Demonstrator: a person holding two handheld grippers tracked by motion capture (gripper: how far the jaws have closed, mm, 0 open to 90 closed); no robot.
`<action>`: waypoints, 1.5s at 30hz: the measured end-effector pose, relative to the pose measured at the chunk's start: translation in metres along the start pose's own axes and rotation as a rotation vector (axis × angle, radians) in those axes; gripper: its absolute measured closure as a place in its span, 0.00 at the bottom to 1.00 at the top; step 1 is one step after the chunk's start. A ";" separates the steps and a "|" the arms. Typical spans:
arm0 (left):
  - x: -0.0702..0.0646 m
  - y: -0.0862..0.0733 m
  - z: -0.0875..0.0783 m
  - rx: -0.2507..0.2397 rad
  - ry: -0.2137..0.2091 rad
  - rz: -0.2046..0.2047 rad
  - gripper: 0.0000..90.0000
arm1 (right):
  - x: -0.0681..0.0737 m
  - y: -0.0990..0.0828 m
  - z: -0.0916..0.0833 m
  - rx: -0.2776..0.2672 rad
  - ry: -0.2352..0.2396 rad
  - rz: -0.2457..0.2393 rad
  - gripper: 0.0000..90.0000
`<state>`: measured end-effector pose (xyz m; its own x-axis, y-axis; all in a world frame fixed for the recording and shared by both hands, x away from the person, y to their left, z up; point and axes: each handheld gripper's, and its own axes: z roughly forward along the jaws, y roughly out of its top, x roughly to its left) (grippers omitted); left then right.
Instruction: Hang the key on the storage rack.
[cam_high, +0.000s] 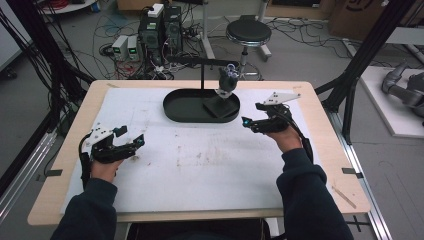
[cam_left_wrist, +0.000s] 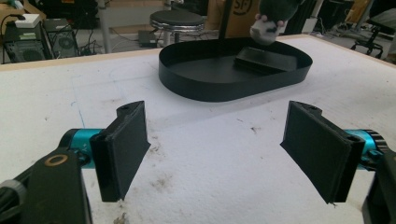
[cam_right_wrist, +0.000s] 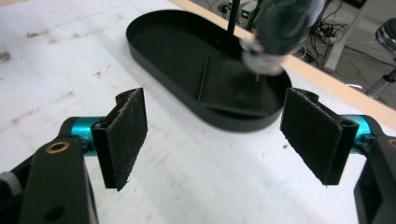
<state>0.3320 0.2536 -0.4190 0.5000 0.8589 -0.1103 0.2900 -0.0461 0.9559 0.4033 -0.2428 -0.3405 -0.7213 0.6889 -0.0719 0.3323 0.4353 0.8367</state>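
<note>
A black oval tray (cam_high: 177, 107) lies at the back middle of the white mat, with a black stand rising from it. From the stand's arm hangs a small dark plush toy (cam_high: 227, 80) with a pale lower end, above a flat black block (cam_high: 220, 106) in the tray. My left gripper (cam_high: 131, 141) rests at the mat's left, open and empty. My right gripper (cam_high: 248, 121) is open and empty too, just right of the tray. The left gripper view shows the tray (cam_left_wrist: 187, 79) ahead. The right gripper view shows the toy (cam_right_wrist: 280, 32) hanging over the tray (cam_right_wrist: 154, 51).
The white mat (cam_high: 200, 165) covers a wooden table (cam_high: 330, 165). Beyond the far edge are a round stool (cam_high: 248, 32), computer towers (cam_high: 160, 30) and many cables on the floor. Black frame posts stand at both sides of the table.
</note>
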 end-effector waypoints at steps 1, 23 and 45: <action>-0.001 0.000 0.001 -0.002 -0.002 0.000 0.24 | 0.001 -0.004 -0.004 -0.009 0.001 0.000 0.26; -0.005 0.002 0.002 -0.011 -0.001 0.015 0.24 | 0.008 -0.090 -0.048 -0.014 -0.139 0.070 0.26; -0.007 0.002 0.002 -0.012 -0.013 0.034 0.24 | 0.009 -0.103 -0.042 0.046 -0.186 0.020 0.26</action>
<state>0.3303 0.2462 -0.4163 0.5200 0.8503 -0.0813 0.2631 -0.0689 0.9623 0.3367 -0.3056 -0.4046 -0.5912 0.7908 -0.1583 0.3759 0.4438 0.8135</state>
